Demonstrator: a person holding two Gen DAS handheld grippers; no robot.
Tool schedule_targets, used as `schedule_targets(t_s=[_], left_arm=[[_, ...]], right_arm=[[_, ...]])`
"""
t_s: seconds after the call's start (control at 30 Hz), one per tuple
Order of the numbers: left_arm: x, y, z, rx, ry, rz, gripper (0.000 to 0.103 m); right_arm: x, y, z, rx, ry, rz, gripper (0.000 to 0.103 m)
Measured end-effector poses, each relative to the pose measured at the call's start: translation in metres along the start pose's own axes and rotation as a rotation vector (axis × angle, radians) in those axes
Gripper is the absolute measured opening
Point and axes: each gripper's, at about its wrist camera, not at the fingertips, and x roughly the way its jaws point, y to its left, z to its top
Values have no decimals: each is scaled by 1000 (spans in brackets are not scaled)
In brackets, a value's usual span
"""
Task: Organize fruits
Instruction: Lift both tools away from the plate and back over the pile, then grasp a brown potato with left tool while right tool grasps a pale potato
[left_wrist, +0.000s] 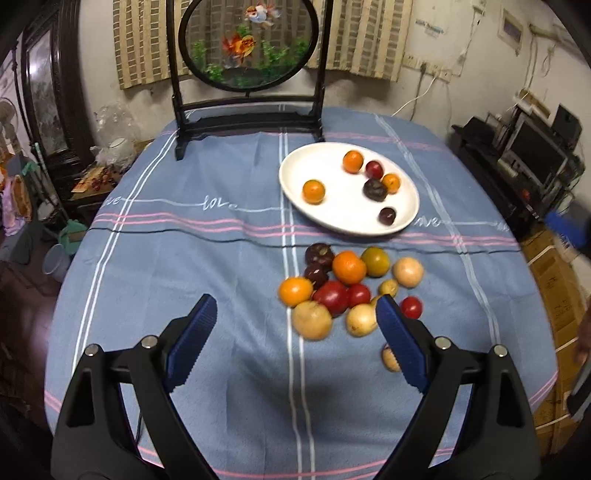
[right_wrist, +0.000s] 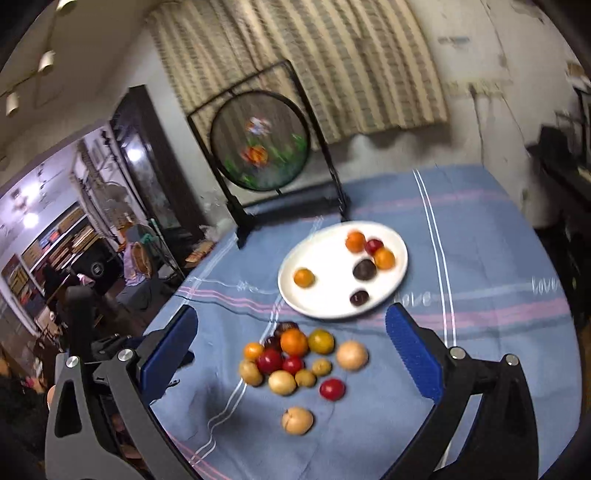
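The counter (left_wrist: 166, 258), draped in a blue striped cloth, carries a framed goldfish screen (left_wrist: 247, 44) at the back. A white plate (left_wrist: 321, 158) holds six fruits. Nearer, a loose fruit pile (left_wrist: 347, 288) lies on the cloth. The left tongs (left_wrist: 295, 306) and right tongs (right_wrist: 291, 325) both gape wide, pinching nothing.
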Motion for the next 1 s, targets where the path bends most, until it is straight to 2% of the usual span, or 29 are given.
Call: schedule_targets(t_s=[0.13,0.23,0.33,0.47,0.53,0.67,0.77,0.9,0.97,1.0], left_arm=[[5,18,-6,-6,-1,-6,90],[17,34,-13,-43,38,-28,90],[31,43,-20,-43,78,-55,90],[45,39,-25,15,114,-101,90],[51,34,-28,43,131,-133,90],[63,25,-34,96,158,-170,90],[70,24,-35,107,175,-190,90],[78,20,-36,103,195,-204,90],[83,17,-36,100,205,-213,90],[86,15,-36,97,209,-208,90]], right_arm=[[27,0,-20,5,165,-76,102],[39,2,-45,-10,222,-137,102],[51,6,-70,-85,274,-194,102],[69,16,-90,-120,344,-157,98],[80,20,-96,-125,381,-171,87],[118,22,-111,-138,486,-202,77],[131,23,-117,-132,528,-216,71],[144,29,-125,-194,570,-241,62],[144,31,-126,-228,575,-251,49],[144,30,-125,-225,578,-220,40]])
